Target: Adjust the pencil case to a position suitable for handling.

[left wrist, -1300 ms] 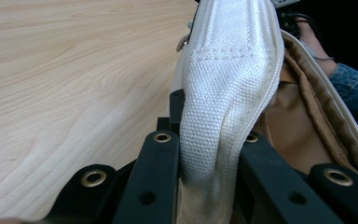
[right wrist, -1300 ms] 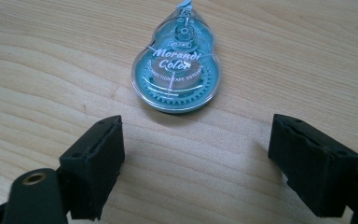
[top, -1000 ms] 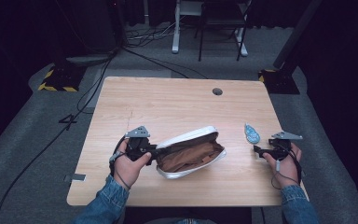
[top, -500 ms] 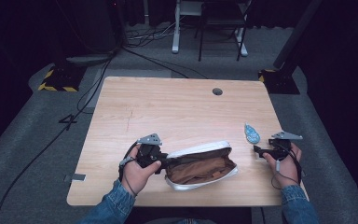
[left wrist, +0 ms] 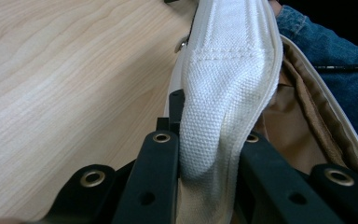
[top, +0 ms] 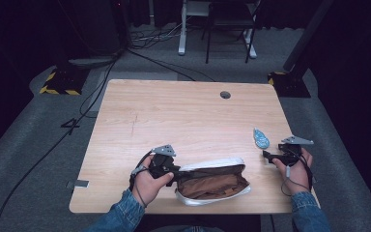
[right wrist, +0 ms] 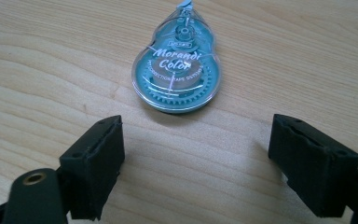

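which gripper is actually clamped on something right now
The left gripper: its jaws pinch the white pouch's rim. The right gripper stands open, short of the correction tape.

Blue denim sleeves; each black gripper has brass-eyeleted jaws, a grey three-cornered plate and a trailing black cable.

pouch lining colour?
Tan-brown lining inside the white pouch; the high view shows it best.

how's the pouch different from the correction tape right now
The pouch is big, soft white cloth, unzipped; the correction tape is small, hard clear teal plastic. The left gripper pinches the pouch's rim; the tape lies untouched ahead of the open right gripper. Both rest on the table.
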A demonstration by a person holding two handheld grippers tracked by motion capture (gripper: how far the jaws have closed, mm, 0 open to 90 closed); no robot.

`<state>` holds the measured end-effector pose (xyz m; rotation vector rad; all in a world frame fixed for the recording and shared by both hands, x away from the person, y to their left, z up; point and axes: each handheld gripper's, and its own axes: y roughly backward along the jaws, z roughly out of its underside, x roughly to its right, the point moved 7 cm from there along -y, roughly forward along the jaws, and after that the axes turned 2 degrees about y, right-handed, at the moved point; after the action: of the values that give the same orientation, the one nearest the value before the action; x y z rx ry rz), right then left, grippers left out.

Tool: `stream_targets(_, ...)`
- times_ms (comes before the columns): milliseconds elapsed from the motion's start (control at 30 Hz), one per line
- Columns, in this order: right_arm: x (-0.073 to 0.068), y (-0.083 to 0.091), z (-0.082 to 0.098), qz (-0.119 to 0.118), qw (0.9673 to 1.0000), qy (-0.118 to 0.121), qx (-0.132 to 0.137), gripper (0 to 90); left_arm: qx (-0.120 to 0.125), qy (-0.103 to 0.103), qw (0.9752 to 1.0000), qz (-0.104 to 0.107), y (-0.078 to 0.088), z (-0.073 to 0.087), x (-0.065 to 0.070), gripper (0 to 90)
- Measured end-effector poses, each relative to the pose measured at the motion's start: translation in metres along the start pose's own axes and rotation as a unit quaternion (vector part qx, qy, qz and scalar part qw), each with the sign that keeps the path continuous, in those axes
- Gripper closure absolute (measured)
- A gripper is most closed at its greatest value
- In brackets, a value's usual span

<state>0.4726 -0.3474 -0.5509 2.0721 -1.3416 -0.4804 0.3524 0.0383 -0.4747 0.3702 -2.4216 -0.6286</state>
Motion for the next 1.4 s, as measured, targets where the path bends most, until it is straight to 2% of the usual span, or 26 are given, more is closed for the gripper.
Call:
stream_targets(233,0.0,0.0,0.0,0.0,1.0,0.0,0.0,18.7,-0.01,0.003,0.9999,0.003,-0.007,0.005,-0.003,83.6)
stream_targets(1000,-0.001,0.0,0.0,-0.002,1.0,0.0,-0.001,18.7,-0.007,0.024,0.9996,0.012,-0.014,0.014,-0.02,78.7)
stream_targets(1400,-0.001,0.0,0.0,-0.003,1.0,0.002,-0.001,18.7,-0.009,0.025,0.9996,-0.001,-0.016,0.016,-0.027,71.9)
